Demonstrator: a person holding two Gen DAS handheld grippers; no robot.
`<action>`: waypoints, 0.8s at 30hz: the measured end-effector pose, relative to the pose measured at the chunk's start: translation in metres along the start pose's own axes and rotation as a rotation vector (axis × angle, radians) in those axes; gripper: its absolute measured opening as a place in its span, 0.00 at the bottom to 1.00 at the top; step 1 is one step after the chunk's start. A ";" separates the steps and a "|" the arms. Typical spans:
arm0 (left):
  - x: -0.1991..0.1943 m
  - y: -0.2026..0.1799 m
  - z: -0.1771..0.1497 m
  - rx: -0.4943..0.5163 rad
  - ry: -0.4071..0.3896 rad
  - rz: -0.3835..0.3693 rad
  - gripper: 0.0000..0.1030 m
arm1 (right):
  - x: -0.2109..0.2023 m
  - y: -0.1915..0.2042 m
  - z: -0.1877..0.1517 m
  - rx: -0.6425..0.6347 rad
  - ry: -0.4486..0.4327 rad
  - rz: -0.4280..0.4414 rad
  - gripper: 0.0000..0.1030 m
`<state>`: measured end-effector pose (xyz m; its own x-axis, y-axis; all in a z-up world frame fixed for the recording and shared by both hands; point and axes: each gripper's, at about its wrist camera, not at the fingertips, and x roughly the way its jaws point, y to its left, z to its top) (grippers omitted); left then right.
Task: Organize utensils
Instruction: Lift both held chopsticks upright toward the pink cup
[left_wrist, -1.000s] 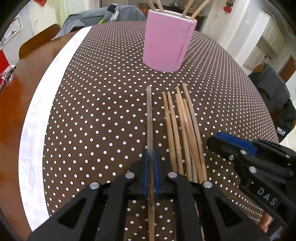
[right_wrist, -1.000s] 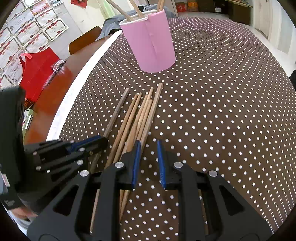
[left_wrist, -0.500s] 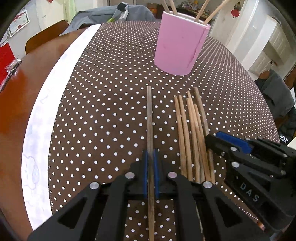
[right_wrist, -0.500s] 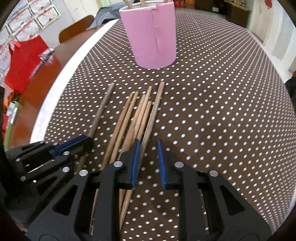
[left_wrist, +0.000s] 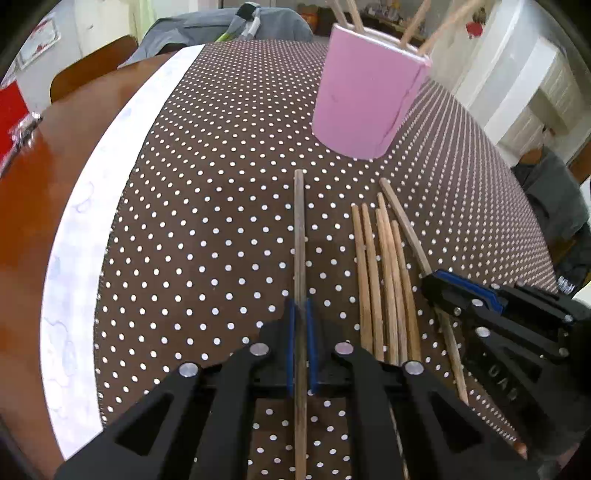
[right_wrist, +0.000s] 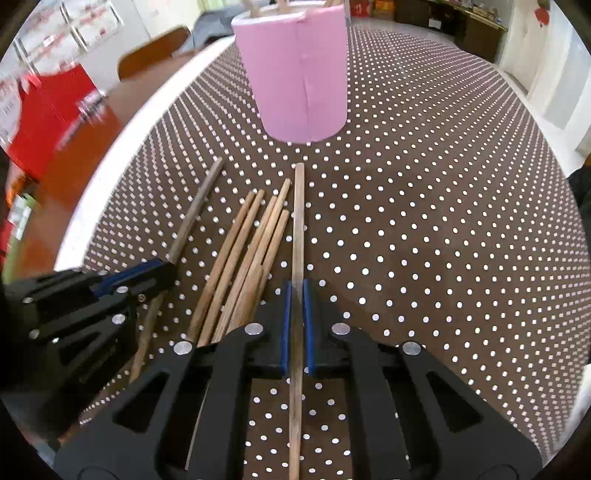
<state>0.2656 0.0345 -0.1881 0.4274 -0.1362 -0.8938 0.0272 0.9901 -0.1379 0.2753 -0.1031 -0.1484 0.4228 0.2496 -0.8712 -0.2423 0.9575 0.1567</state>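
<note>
A pink cup (left_wrist: 365, 103) (right_wrist: 299, 74) with several chopsticks in it stands on the dotted brown cloth (left_wrist: 221, 221). My left gripper (left_wrist: 300, 314) is shut on a dark chopstick (left_wrist: 299, 229) that lies flat, pointing at the cup. To its right lies a bundle of light chopsticks (left_wrist: 384, 280) (right_wrist: 251, 251). My right gripper (right_wrist: 295, 295) is closing its jaws, and the pads press on the bundle's rightmost light chopstick (right_wrist: 298, 221). In the left wrist view, the right gripper (left_wrist: 437, 282) sits beside the bundle. In the right wrist view, the left gripper (right_wrist: 162, 267) holds the dark chopstick (right_wrist: 199, 206).
A white cloth border (left_wrist: 85, 229) runs along the left, with bare wooden table (left_wrist: 29, 192) beyond it. A red bag (right_wrist: 48, 114) and a wooden chair (right_wrist: 155, 55) stand at the far left. Grey clothing (left_wrist: 554, 199) hangs at the right.
The right gripper shifted onto the rightmost light chopstick and its jaws went from apart to closed on it. The left gripper keeps its grip on the dark chopstick.
</note>
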 end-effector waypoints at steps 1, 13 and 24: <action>-0.002 0.002 -0.001 -0.008 -0.016 -0.017 0.06 | -0.002 -0.004 0.000 0.012 -0.012 0.010 0.07; -0.084 -0.017 -0.001 0.041 -0.413 -0.179 0.06 | -0.086 -0.030 -0.001 0.059 -0.393 0.187 0.07; -0.131 -0.039 0.028 0.048 -0.824 -0.296 0.06 | -0.162 -0.039 0.017 0.020 -0.700 0.235 0.07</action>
<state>0.2339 0.0144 -0.0532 0.9129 -0.3380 -0.2287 0.2705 0.9208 -0.2811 0.2315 -0.1788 -0.0056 0.8216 0.4760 -0.3136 -0.3822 0.8682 0.3165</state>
